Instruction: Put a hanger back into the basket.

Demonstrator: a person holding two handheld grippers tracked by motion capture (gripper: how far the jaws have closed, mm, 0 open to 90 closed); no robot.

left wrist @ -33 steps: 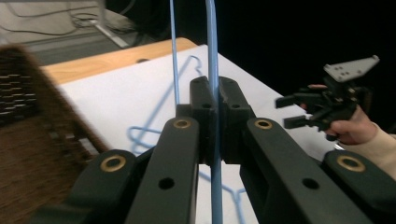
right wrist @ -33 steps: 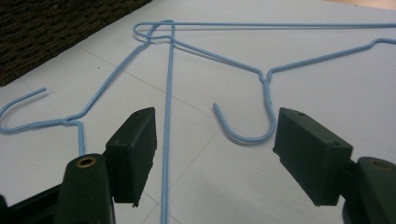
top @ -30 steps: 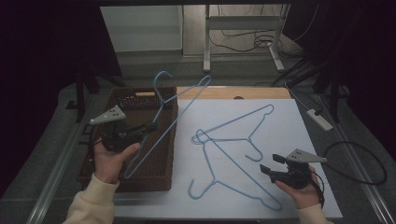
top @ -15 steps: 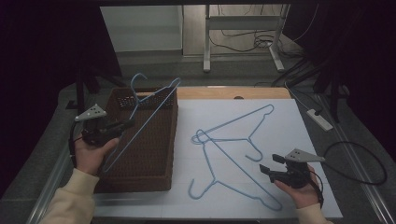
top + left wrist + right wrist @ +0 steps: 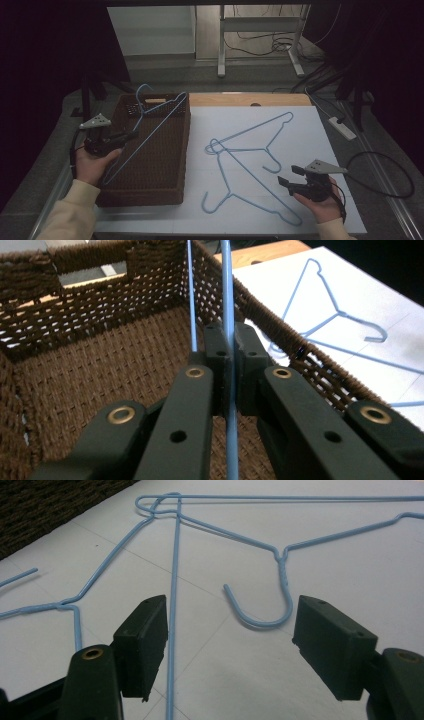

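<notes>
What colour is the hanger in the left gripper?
Light blue hanger, pinched by the left gripper; clearest in the left gripper view.

A table (image 5: 240,100) with a wooden far edge carries a white sheet (image 5: 310,150) over its middle and right. At centre left stands a brown wicker basket (image 5: 170,165); two blue wire hangers (image 5: 250,150) lie overlapping on the sheet.

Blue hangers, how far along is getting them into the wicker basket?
Nothing lies settled in the basket yet. In hand: the left gripper is shut on one hanger, held over the basket. Left: two hangers on the white sheet, with the open right gripper poised above them.
</notes>
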